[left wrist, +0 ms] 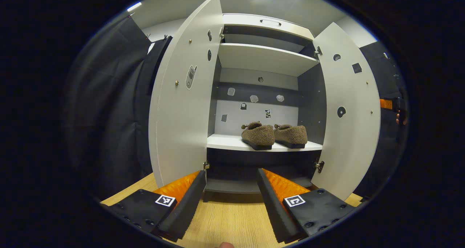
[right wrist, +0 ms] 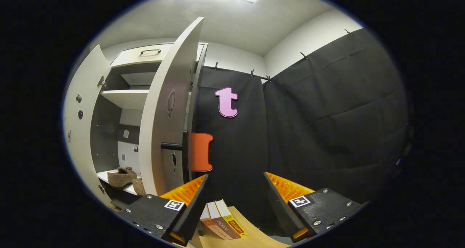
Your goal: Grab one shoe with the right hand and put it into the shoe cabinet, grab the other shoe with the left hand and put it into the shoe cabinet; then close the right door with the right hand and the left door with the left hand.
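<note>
Left gripper point(left wrist: 231, 200), nearest in the left gripper view: fingers spread wide, holding nothing, hanging over the wooden floor point(left wrist: 225, 219) in front of the cabinet's foot.

Right gripper point(right wrist: 234, 204), nearest in the right gripper view: fingers likewise spread, nothing between them, poised beside the outer face of the right door, not touching it. In the left gripper view part of it and the hand holding it show past that door's far edge.

Shoe cabinet point(left wrist: 267, 59): white carcass with dark inner walls, standing on the floor.

Left door point(left wrist: 185, 95): swung fully open.

Right door point(left wrist: 350, 110): also open; in the right gripper view it stands nearly edge-on.

Lower shelf point(left wrist: 225, 142): carries both shoes toward its right end, near the front edge.

Upper shelf point(left wrist: 261, 59): bare board.

Left shoe point(left wrist: 258, 134): brown, fuzzy, dark sole, upright.

Right shoe point(left wrist: 290, 134): same make, close alongside the first, possibly touching it, nearest the cabinet's right wall.

Books point(right wrist: 221, 222): three, leaning together on a wooden surface just below the right gripper's fingers.
</note>
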A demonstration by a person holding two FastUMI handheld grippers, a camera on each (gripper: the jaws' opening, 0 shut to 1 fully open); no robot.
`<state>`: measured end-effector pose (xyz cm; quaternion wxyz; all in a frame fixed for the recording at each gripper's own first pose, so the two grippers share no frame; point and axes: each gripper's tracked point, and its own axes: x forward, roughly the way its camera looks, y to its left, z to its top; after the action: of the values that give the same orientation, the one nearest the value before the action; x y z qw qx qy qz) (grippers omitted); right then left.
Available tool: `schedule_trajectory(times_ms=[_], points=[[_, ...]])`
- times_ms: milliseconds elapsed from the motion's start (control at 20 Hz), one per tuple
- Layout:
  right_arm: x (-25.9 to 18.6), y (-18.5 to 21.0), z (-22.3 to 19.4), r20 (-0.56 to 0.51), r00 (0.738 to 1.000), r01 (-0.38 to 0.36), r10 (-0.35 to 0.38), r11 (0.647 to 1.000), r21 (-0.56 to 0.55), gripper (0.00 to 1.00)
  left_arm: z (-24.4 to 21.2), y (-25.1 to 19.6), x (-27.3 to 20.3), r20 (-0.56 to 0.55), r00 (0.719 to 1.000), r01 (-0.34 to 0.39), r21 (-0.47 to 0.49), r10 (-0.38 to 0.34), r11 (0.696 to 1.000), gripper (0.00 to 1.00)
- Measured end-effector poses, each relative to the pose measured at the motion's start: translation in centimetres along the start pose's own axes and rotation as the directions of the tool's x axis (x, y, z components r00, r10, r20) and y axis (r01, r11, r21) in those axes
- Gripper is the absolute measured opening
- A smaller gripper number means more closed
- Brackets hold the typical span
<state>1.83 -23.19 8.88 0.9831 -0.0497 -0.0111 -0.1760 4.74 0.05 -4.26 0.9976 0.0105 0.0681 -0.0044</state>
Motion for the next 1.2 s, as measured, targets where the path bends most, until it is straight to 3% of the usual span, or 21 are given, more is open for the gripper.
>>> schedule_trajectory(times_ms=[250,650,950,1000,1100,1200], points=[[-0.4,1.2,0.2,0.008,1.000,0.001,-0.001,1.000,-0.026,0.89,-0.2,-0.4,0.1,-0.003,1.000,0.018,-0.002,-0.018,1.000,0.93],[-1.9,6.0,0.5,-0.001,0.998,-0.069,0.069,0.997,-0.038,0.88,-0.2,0.1,-0.1,0.001,1.000,0.020,0.002,-0.020,1.000,0.93],[-2.2,11.6,0.4,0.004,0.982,-0.189,0.189,0.982,-0.004,0.88,0.1,1.1,-0.7,0.010,1.000,0.000,0.008,0.000,1.000,0.93],[-2.1,12.8,0.1,0.003,0.975,-0.221,0.221,0.975,0.001,0.80,0.1,1.3,-0.8,0.009,1.000,-0.005,0.008,0.005,1.000,0.93],[-1.8,15.3,-0.7,-0.017,0.962,-0.273,0.273,0.962,0.018,0.80,0.1,1.8,-1.1,0.005,1.000,-0.017,0.007,0.017,1.000,0.93],[-1.6,17.1,-1.4,-0.031,0.950,-0.311,0.312,0.950,0.029,0.92,0.3,2.3,-1.2,0.007,1.000,-0.030,0.005,0.030,1.000,0.93]])
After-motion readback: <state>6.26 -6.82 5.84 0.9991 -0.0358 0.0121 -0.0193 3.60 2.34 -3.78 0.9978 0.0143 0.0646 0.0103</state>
